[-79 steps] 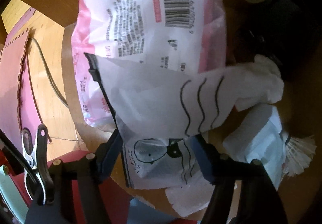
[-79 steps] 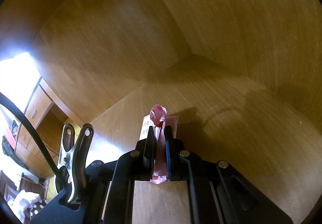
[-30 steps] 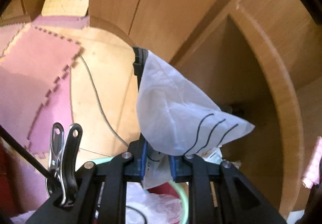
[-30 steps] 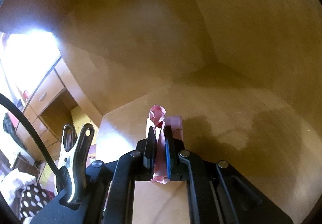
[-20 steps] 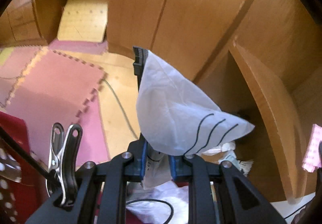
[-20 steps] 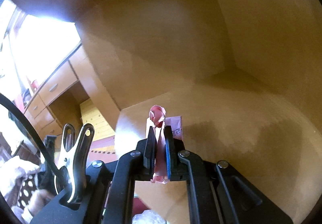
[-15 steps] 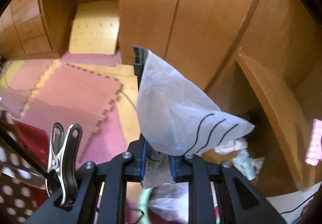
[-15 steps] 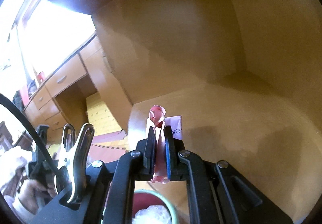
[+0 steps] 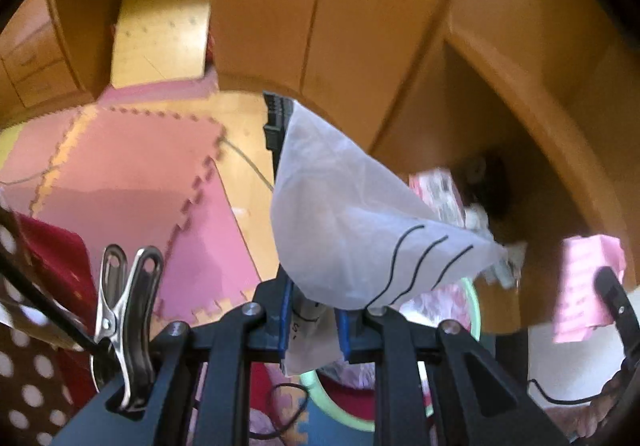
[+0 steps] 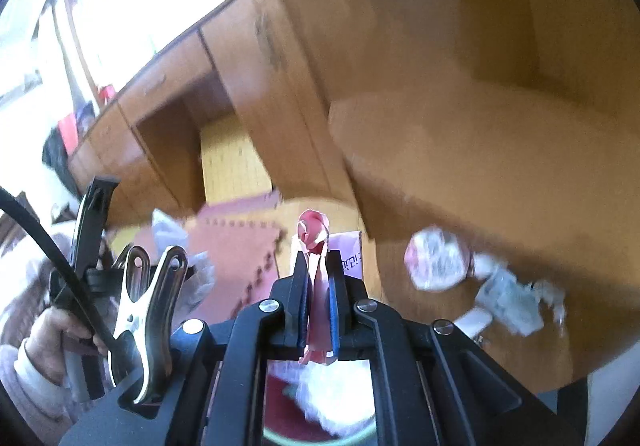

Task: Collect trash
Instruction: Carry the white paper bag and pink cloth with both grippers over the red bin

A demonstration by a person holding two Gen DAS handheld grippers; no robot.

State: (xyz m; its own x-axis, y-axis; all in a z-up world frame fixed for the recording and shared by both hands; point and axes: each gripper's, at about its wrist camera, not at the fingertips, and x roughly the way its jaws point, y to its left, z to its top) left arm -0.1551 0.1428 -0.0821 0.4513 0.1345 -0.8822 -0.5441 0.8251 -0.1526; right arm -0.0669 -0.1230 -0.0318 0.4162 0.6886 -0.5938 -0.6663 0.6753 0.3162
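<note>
My left gripper (image 9: 316,320) is shut on a white plastic wrapper (image 9: 352,230) with three black wavy lines; it stands up from the jaws, off the shelf. My right gripper (image 10: 319,316) is shut on a crumpled pink wrapper (image 10: 316,246); that wrapper also shows at the right edge of the left wrist view (image 9: 584,286). More trash lies on the low wooden shelf: a pink-and-white packet (image 10: 436,260) and white wrappers (image 10: 512,302). A green-rimmed bin (image 9: 472,310) with white plastic inside sits below both grippers.
Wooden cabinets (image 9: 304,5) and a desk recess stand behind. Pink foam floor mats (image 9: 132,173) and a thin cable cover the floor at left. A dotted brown cloth (image 9: 28,386) is at the lower left. The hand with the left gripper (image 10: 92,254) shows left.
Both grippers have pulled back and up from the shelf, each with its wrapper held. The room, the floor mats and the green bin have come into view below.
</note>
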